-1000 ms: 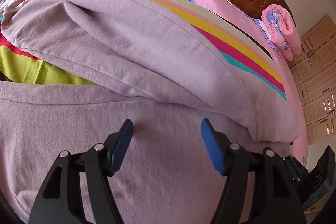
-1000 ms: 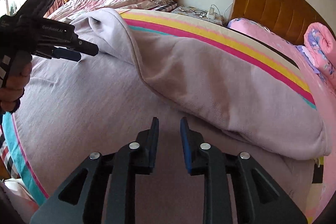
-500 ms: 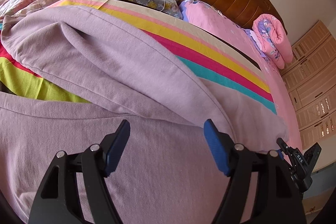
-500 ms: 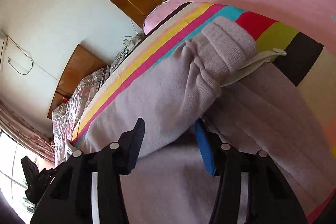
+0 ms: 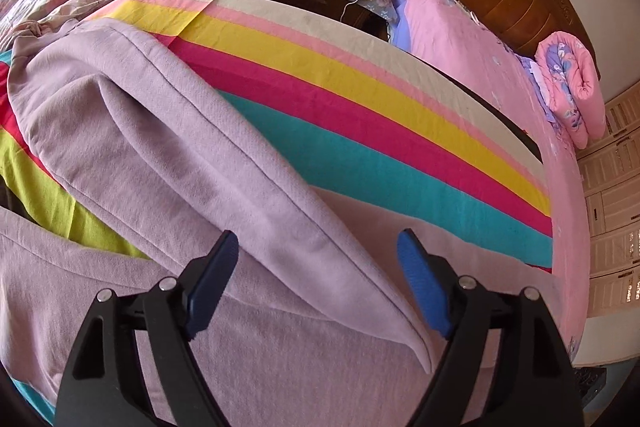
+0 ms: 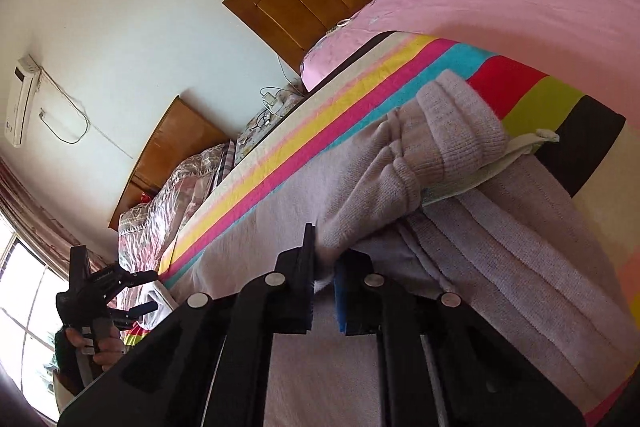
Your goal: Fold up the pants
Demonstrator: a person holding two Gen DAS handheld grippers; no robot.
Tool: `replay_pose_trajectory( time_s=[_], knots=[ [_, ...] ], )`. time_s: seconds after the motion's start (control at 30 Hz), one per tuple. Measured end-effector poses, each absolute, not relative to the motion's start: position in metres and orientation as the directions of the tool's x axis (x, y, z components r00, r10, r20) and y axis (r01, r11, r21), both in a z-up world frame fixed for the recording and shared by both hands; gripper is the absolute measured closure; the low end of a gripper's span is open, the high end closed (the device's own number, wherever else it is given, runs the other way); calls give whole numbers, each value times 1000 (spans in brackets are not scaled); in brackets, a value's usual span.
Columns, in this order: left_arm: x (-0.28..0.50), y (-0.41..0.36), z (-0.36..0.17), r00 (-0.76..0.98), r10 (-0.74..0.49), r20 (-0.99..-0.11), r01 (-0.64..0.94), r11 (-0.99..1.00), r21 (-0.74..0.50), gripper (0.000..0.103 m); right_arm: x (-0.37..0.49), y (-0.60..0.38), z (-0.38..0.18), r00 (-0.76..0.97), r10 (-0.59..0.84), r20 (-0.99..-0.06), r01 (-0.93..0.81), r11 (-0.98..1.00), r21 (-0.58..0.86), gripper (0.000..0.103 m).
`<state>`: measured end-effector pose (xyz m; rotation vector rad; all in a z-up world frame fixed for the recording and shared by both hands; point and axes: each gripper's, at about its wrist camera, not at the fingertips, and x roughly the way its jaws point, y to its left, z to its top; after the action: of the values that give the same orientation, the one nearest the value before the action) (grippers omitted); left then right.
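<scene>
Your right gripper [image 6: 324,275] is closing on the lilac pants [image 5: 168,163] spread over the striped blanket [image 5: 360,115], pinching cloth near the ribbed cuff [image 6: 452,131] at one o'clock. Your left gripper [image 5: 316,287] hangs with jaws opening, holding nothing. With so thin a bite, the leg may slip free if you pull.

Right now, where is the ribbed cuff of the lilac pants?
In the right wrist view, the ribbed cuff lies right of centre on the striped blanket, just beyond the closing right gripper, which pinches that leg.
</scene>
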<state>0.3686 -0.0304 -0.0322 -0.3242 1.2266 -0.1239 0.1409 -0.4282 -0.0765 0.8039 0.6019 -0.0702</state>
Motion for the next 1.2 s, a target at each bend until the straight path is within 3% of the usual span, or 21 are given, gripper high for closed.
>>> replay_pose_trajectory(
  time_s=[0.13, 0.2, 0.27, 0.37, 0.5, 0.57, 0.67, 0.77, 0.87, 0.93, 1.0, 1.03, 1.1, 1.2],
  knots=[
    [394, -36, -42, 272, -165, -948, -124, 971, -205, 25, 135, -425, -79, 834, 179, -522, 267, 697, 666, 93],
    [392, -33, -52, 229, -180, -957, -126, 969, -212, 76, 133, -426, -81, 834, 185, -520, 265, 692, 671, 93],
    [383, -23, -52, 255, -227, -940, -125, 956, -265, 93, 133, -428, -82, 834, 189, -519, 262, 691, 673, 93],
    [349, 3, -27, 417, -286, -863, -110, 926, -360, 97, 133, -429, -77, 833, 201, -515, 251, 693, 677, 93],
    [268, 34, 18, 650, -372, -663, 35, 886, -463, 97, 126, -431, -56, 850, 272, -452, 173, 665, 727, 93],
    [222, 46, 20, 686, -368, -627, 75, 894, -442, 97, 113, -435, -45, 850, 326, -413, 116, 650, 751, 93],
    [171, 53, -13, 648, -384, -657, 117, 904, -412, 95, 86, -436, -41, 824, 354, -442, 103, 674, 732, 93],
    [154, 54, -68, 545, -397, -738, 91, 903, -419, 93, 64, -430, -64, 775, 323, -544, 186, 705, 684, 93],
    [156, 53, -96, 498, -408, -765, 75, 899, -430, 89, 55, -427, -97, 726, 291, -623, 287, 695, 660, 92],
    [158, 55, -95, 496, -432, -754, 87, 888, -452, 78, 52, -429, -109, 719, 278, -637, 326, 675, 662, 91],
    [159, 59, -91, 499, -451, -740, 86, 875, -476, 34, 49, -430, -110, 726, 287, -624, 324, 658, 680, 84],
    [159, 63, -87, 518, -440, -733, 71, 877, -476, 28, 49, -430, -109, 722, 284, -631, 328, 663, 673, 81],
    [161, 70, -81, 534, -439, -722, 63, 873, -484, 26, 43, -432, -107, 721, 278, -635, 334, 663, 670, 65],
    [177, 83, -80, 529, -460, -713, 27, 849, -528, 28, 33, -438, -107, 737, 264, -622, 342, 648, 680, 63]
  ],
)
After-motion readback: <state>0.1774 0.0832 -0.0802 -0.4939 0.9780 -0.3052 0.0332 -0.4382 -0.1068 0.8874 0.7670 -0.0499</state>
